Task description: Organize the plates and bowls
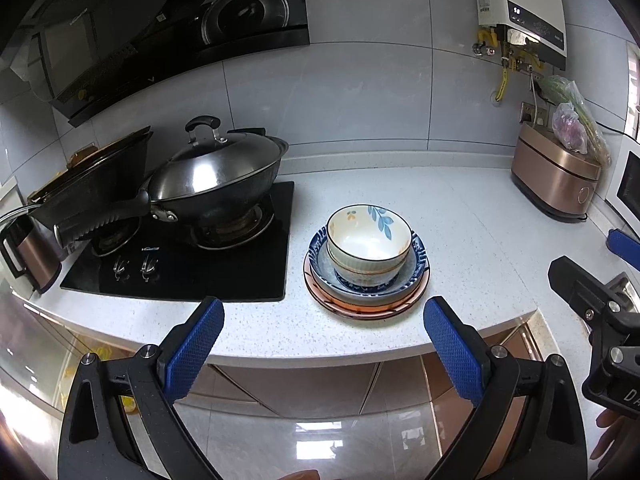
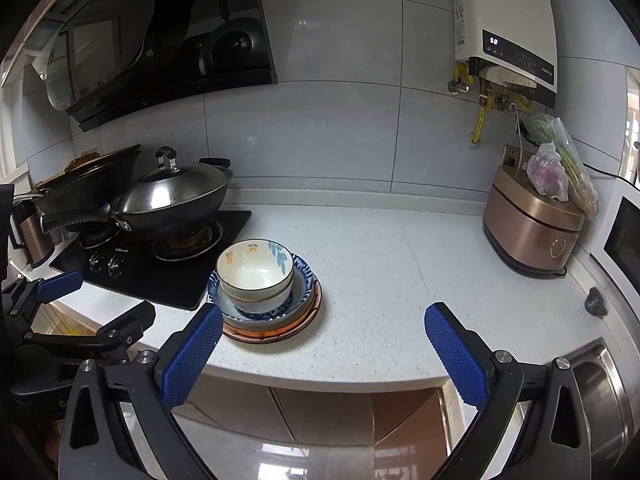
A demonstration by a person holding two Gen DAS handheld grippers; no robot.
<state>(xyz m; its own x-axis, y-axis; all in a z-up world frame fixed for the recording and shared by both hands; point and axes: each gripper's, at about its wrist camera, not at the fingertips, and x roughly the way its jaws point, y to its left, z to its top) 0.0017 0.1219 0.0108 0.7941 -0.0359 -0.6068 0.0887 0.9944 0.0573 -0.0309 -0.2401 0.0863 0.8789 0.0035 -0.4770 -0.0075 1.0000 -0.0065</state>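
A stack of dishes stands on the white counter beside the stove. A cream bowl with blue leaves (image 1: 368,236) (image 2: 256,270) sits on top, nested in another bowl. Under them lie a blue-patterned dish (image 1: 418,262) (image 2: 302,286) and an amber plate (image 1: 360,309) (image 2: 272,330). My left gripper (image 1: 323,316) is open and empty, in front of the counter edge before the stack. My right gripper (image 2: 323,320) is open and empty, just right of the stack. The right gripper also shows at the right of the left wrist view (image 1: 592,272).
A black stove (image 1: 180,264) with a lidded wok (image 1: 216,176) and a second pan (image 1: 92,184) is left of the stack. A copper rice cooker (image 2: 532,232) with bagged vegetables stands at back right. A steel sink (image 2: 600,392) is at right.
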